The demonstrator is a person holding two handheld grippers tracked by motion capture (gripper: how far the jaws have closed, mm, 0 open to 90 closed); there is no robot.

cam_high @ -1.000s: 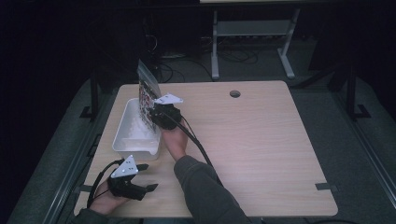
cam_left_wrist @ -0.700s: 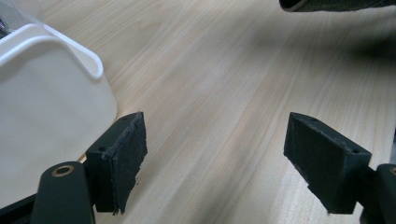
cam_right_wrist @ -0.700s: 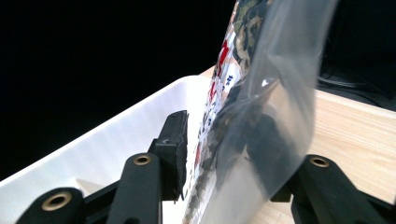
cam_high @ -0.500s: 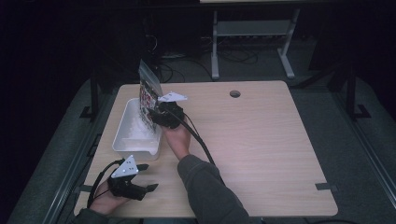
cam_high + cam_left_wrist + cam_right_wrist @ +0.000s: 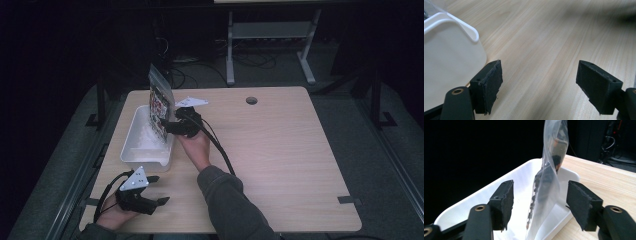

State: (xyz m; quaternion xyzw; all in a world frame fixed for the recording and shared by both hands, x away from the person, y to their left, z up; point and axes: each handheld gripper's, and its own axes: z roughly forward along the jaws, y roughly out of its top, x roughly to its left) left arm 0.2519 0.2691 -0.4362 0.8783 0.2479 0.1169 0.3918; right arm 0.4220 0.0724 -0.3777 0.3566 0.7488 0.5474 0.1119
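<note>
A clear plastic bag (image 5: 159, 102) with colourful pieces inside stands upright in a white tray (image 5: 131, 150) at the table's left, leaning on the tray's right wall. My right gripper (image 5: 165, 125) reaches it from the right. In the right gripper view the bag (image 5: 551, 170) hangs between the two pads of my right gripper (image 5: 540, 205) with a gap on each side. The jaws have just been opening, and neither pad presses on the bag. My left gripper (image 5: 159, 190) lies near the front left edge, open with nothing in it, beside the tray's near corner (image 5: 449, 50).
The wooden table (image 5: 280, 160) has a round cable hole (image 5: 251, 100) at the back. A black cable (image 5: 220, 150) trails from the right gripper along the sleeve. Beyond the table stand a metal frame (image 5: 270, 35) and loose cables on a dark floor.
Hardly anything differs: the right hand stays at the bag, which keeps standing in the tray. The left gripper has not moved.
</note>
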